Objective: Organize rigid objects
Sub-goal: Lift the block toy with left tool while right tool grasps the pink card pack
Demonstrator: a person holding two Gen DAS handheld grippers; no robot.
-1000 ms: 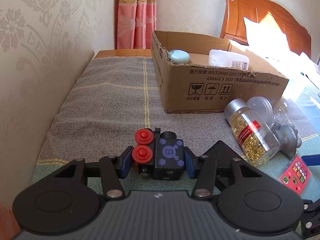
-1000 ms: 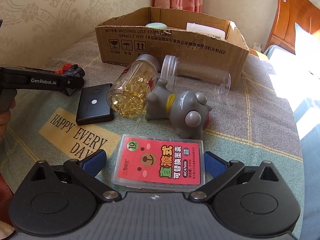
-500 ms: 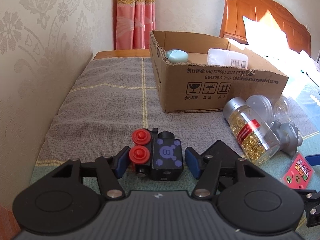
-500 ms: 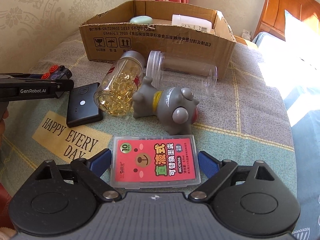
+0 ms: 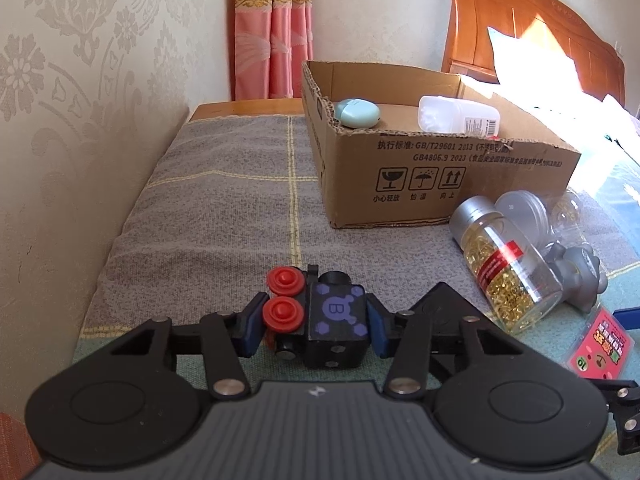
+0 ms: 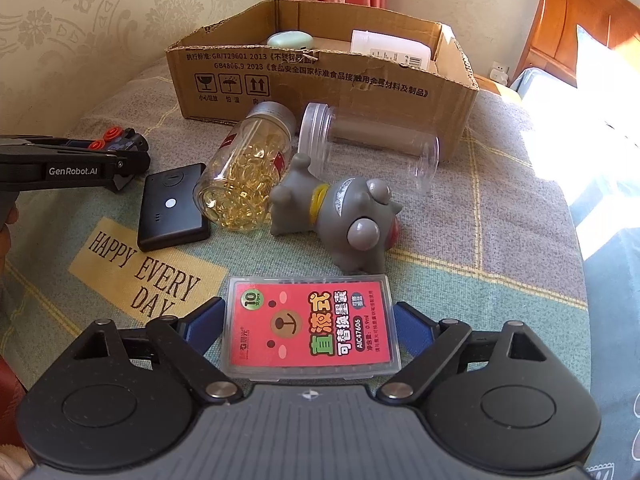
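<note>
My left gripper [image 5: 314,326] is shut on a black toy block with red wheels [image 5: 320,320], its blue pads against both sides, low over the blanket. It also shows in the right wrist view [image 6: 120,148]. My right gripper [image 6: 306,326] is closed on a clear case with a red label [image 6: 310,328], which lies flat on the blanket. The case shows at the right edge of the left wrist view [image 5: 600,344]. An open cardboard box [image 5: 440,176] stands ahead, holding a mint green case [image 5: 356,114] and a white bottle [image 5: 460,120].
On the blanket lie a bottle of gold capsules [image 6: 248,168], an empty clear jar [image 6: 372,148], a grey toy animal [image 6: 344,220] and a black flat device [image 6: 170,206]. The wall runs along the left. A wooden headboard [image 5: 540,40] stands behind the box.
The left gripper's pads have closed onto the toy block after standing slightly apart. The right gripper has closed in on the red case and the view has drawn closer to the box.
</note>
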